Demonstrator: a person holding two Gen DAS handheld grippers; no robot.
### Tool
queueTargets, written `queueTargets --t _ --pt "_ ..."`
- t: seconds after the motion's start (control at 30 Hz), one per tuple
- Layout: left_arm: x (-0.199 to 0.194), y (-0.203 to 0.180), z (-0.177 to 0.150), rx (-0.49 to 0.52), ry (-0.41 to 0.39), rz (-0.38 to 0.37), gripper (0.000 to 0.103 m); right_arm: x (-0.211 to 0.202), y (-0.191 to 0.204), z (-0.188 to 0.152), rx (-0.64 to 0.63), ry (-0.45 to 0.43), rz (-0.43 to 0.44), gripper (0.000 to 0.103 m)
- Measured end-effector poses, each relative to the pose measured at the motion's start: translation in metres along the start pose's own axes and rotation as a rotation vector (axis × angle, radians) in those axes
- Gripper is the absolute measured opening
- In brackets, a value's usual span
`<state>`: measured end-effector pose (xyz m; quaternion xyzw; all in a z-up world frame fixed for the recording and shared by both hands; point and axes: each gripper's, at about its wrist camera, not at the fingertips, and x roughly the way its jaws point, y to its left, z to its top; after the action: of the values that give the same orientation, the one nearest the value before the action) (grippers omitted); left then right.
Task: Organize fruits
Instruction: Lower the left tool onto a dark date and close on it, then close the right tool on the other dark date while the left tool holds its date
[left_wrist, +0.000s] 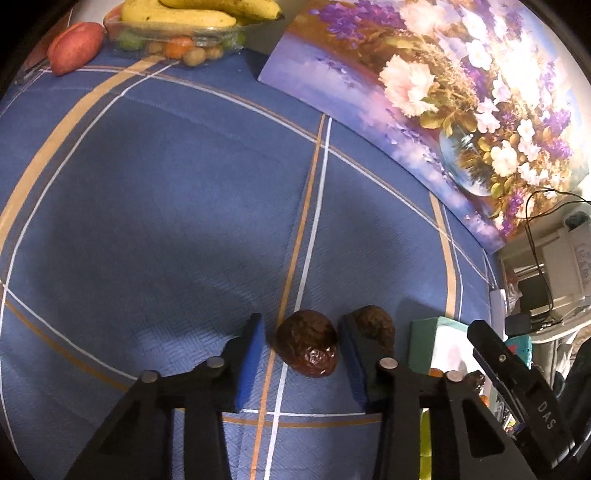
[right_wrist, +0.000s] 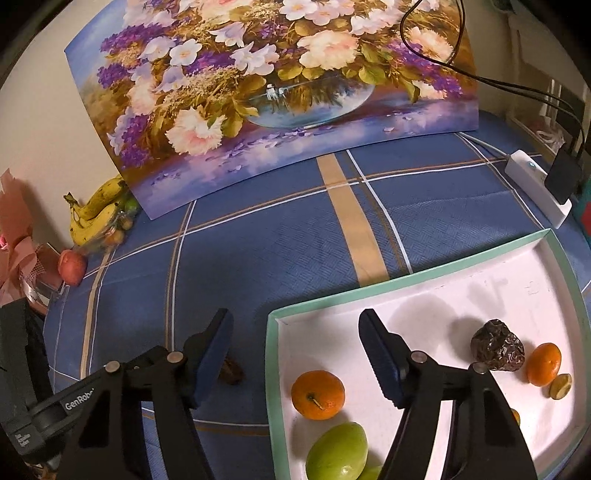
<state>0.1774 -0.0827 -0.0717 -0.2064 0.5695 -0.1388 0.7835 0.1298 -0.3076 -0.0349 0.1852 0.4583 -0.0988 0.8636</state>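
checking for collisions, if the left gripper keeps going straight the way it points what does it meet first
Most likely the wrinkled brown fruit lying between the left gripper fingers on the blue tablecloth; the blue pads look just short of touching it, though depth is unclear.

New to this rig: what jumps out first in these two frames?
The big flower painting leaning at the back of the blue plaid tablecloth. Then the left gripper straddling a dark wrinkled date on the cloth, pads not yet touching it. The right gripper hovers open over the near-left rim of a white tray holding oranges, green fruit and another date.
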Motion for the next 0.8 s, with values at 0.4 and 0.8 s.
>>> queueTargets --t 0.4,0.8 --pt "-0.037 0.033 0.013 -0.087 -0.082 0.026 0.036 0.006 0.024 -0.005 -0.061 0.017 0.027 0.062" --pt "-0.069 0.060 0.024 -0.158 -0.150 0.033 0.036 0.039 0.074 -0.026 -0.187 0.097 0.046 0.055"
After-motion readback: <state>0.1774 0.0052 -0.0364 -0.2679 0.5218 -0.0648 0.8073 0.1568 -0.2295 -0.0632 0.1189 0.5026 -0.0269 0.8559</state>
